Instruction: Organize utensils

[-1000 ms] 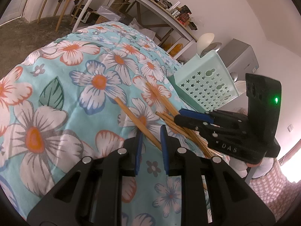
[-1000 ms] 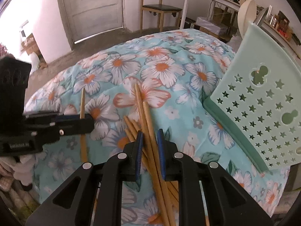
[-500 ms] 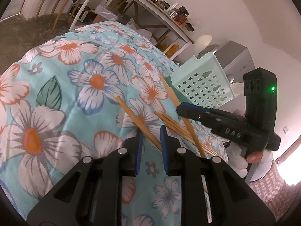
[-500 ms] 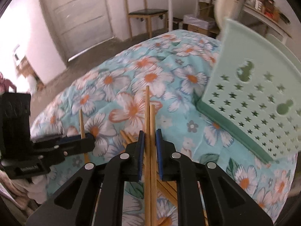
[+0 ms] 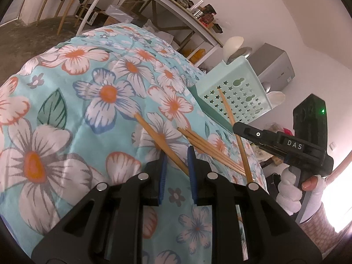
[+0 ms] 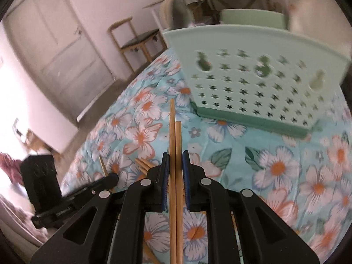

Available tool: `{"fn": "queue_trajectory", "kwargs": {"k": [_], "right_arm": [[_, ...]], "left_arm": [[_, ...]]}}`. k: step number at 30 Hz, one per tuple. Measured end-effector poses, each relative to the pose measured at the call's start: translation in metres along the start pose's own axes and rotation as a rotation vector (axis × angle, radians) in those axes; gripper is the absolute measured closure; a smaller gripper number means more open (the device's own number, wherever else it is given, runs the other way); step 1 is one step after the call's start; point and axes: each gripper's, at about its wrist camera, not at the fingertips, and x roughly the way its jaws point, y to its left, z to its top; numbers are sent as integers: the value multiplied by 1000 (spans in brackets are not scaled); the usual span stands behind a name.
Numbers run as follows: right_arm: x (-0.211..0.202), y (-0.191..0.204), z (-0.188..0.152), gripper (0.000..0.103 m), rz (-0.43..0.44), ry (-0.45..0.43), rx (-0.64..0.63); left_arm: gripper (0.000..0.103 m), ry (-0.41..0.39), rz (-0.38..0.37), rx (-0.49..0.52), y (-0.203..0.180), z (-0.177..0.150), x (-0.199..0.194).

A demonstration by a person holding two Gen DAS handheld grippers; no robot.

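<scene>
right fingers pinch two chopsticks, rack ahead

fingers (image 6: 186, 176) of the right gripper (image 6: 175, 169) are pressed on a pair (image 6: 175, 145) of chopsticks running straight out between the pads, one tip ahead of the other. best carried tips-first and level to the rack (image 6: 259, 83) just beyond them, grip kept firm so the uneven pair does not scissor. left gripper (image 5: 176, 165) sits low with a narrow gap; one stick (image 5: 160, 140) from the loose pile (image 5: 211, 151) on the quilt (image 5: 66, 88) runs into that gap, though whether it is clamped i cannot tell.
</scene>
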Motion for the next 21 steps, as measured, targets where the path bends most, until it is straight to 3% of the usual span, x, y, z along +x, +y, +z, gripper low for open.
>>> {"fn": "queue_trajectory", "kwargs": {"k": [13,16,21], "right_arm": [[-44,-42,-31,91,11,-101,147],[-47,-61,-37,91,-4,-81,212],[-50,-87,-40,90,107,-98,319]], "left_arm": [[84,-21,31,-1,1,-5,-5],[84,-18,39,3,1,-4,-4],[83,-13,50,7,0,-4,-3]]}}
